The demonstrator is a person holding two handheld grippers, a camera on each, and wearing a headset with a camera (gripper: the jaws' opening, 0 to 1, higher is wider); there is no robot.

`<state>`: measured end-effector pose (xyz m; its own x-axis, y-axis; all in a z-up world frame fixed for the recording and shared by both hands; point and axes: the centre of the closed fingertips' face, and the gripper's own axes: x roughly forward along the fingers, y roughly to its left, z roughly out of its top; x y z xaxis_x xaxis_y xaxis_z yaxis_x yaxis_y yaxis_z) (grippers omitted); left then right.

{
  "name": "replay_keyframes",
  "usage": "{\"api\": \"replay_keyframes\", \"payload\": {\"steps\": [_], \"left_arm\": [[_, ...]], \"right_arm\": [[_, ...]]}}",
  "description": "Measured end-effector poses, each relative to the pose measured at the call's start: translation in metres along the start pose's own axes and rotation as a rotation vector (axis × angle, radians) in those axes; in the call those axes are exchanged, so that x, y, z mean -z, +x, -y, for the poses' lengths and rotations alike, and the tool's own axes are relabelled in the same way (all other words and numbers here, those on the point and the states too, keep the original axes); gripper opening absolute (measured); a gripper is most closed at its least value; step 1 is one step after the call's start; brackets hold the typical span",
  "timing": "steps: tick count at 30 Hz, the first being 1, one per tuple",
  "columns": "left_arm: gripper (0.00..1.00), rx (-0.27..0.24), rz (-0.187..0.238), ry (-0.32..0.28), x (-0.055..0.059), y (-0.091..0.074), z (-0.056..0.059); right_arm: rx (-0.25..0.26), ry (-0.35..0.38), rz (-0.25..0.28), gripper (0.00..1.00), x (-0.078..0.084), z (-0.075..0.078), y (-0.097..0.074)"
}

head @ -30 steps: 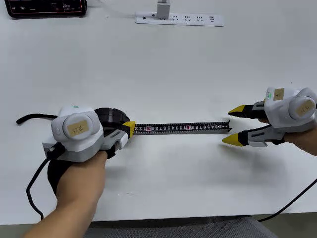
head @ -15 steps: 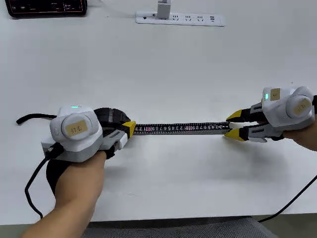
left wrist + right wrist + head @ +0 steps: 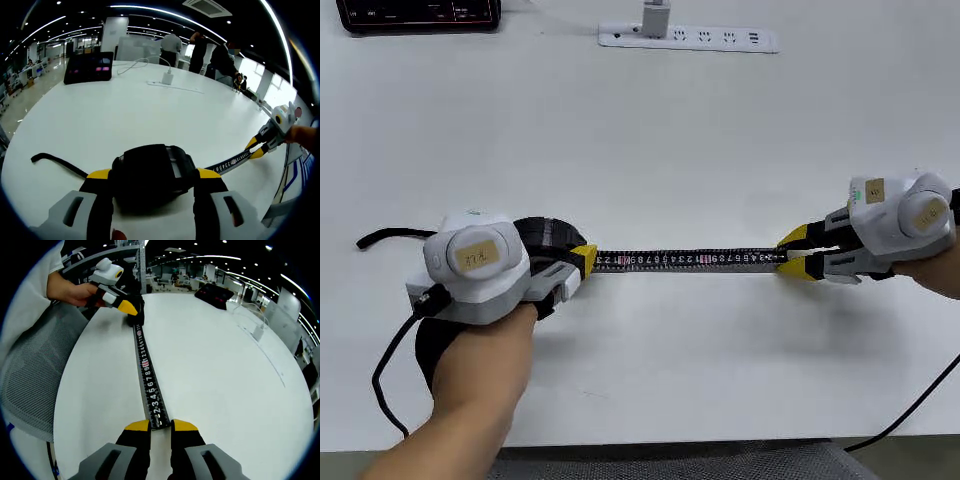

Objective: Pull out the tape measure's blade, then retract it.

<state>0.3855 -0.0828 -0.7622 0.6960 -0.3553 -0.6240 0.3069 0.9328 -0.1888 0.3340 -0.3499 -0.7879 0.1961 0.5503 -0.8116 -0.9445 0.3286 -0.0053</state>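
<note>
The black tape measure case (image 3: 548, 240) lies on the white table, and my left gripper (image 3: 575, 262) is shut on it; its yellow-tipped jaws press both sides of the case (image 3: 152, 172). The blade (image 3: 690, 259) runs flat along the table to the right. My right gripper (image 3: 794, 254) is shut on the blade's free end, and the blade (image 3: 149, 385) ends between its two yellow tips (image 3: 161, 426). In the right gripper view the case (image 3: 138, 312) and left gripper (image 3: 112, 290) sit far up the blade. The right gripper (image 3: 260, 147) appears at the blade's (image 3: 227, 164) far end.
A white power strip (image 3: 688, 38) with a plugged adapter and a dark device (image 3: 420, 14) lie at the table's far edge. A black strap (image 3: 390, 237) trails left from the case. A grey mesh chair (image 3: 37, 370) stands by the near table edge. People stand in the background (image 3: 215, 50).
The right gripper was open just past the blade's end; it has shut on that end. The left gripper and case have stayed put.
</note>
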Motion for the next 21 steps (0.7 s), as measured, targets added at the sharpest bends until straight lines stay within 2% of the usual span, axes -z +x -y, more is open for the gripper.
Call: {"api": "replay_keyframes", "payload": {"steps": [10,21], "left_arm": [[0.60,0.006,0.000,0.005,0.0002,0.0005,-0.0008],[0.57,0.005,-0.021,0.018,0.0014,0.0000,-0.0011]], "right_arm": [[0.004,-0.008,-0.006,0.10,0.0005,0.0007,-0.0005],[-0.001,0.002,-0.015,0.10,-0.0004,-0.0007,0.0001]]}}
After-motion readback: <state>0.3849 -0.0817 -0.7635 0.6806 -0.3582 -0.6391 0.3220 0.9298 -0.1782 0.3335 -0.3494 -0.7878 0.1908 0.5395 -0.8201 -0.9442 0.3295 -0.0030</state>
